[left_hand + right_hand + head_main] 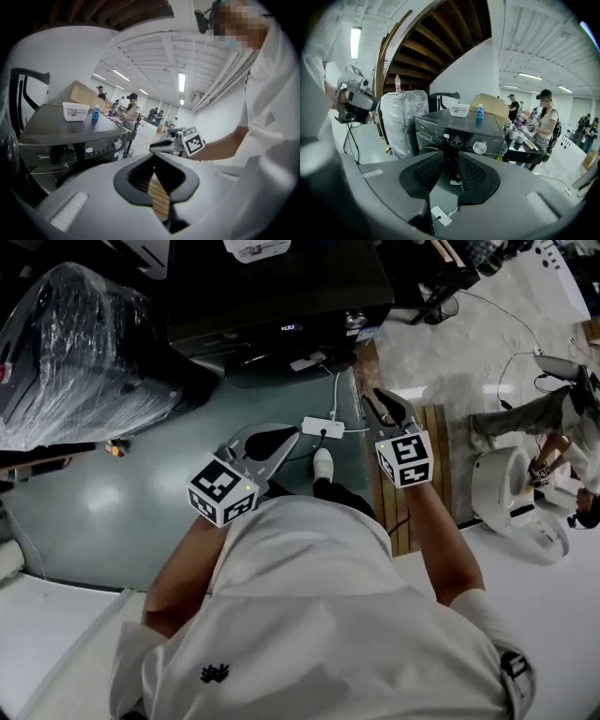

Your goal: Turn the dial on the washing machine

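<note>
The round silver dial [479, 147] sat at the right end of the front panel of the black washing machine [440, 123], far from the person and untouched. The right gripper [451, 161] pointed at that panel from well short of it. Its fingers stood a narrow gap apart with nothing between them, seemingly lined up for an approach, though the dial lay right of their line. The left gripper [153, 157] hung beside it, fingers tip to tip and empty, probably kept clear.

Glossy dark washing machine [440, 123] with a shiny metallic dial [479, 147].
</note>
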`<state>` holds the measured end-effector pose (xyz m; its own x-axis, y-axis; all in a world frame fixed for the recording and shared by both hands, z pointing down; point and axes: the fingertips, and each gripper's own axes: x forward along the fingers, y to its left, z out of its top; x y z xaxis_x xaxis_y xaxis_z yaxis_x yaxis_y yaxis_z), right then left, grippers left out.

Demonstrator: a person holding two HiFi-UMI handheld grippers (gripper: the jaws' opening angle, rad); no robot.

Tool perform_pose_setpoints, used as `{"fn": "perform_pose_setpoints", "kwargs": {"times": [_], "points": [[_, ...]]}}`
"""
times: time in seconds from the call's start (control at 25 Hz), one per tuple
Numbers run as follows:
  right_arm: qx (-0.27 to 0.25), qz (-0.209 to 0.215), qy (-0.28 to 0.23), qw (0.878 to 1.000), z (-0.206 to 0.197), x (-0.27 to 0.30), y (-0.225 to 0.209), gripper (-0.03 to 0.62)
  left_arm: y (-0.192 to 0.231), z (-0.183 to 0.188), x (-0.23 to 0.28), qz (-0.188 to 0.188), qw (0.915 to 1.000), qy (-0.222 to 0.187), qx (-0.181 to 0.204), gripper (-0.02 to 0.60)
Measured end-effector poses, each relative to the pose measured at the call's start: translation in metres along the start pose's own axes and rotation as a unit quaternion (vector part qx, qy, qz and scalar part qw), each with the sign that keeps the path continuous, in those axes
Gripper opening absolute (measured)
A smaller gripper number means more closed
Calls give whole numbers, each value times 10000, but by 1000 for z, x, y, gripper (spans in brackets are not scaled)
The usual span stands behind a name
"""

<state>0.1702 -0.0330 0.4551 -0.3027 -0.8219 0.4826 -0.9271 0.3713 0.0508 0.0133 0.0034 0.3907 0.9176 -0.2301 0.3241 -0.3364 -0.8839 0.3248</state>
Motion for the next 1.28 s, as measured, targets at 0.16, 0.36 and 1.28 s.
{"fn": "perform_pose_setpoints", "kwargs": {"times": [0.16,0.36,1.28], "points": [[-12,67,1,10000,-10,31,-33,86,-5,-5,4,436,9988,-61,-219,57],[-46,11,47,10000,-15,72,-57,110,-7,-7,4,667,9969,-28,-410,57],[-299,-708,567,9954,-30,198,-111,244,5,-8,3,1029,9935,-35,-482,57]]}}
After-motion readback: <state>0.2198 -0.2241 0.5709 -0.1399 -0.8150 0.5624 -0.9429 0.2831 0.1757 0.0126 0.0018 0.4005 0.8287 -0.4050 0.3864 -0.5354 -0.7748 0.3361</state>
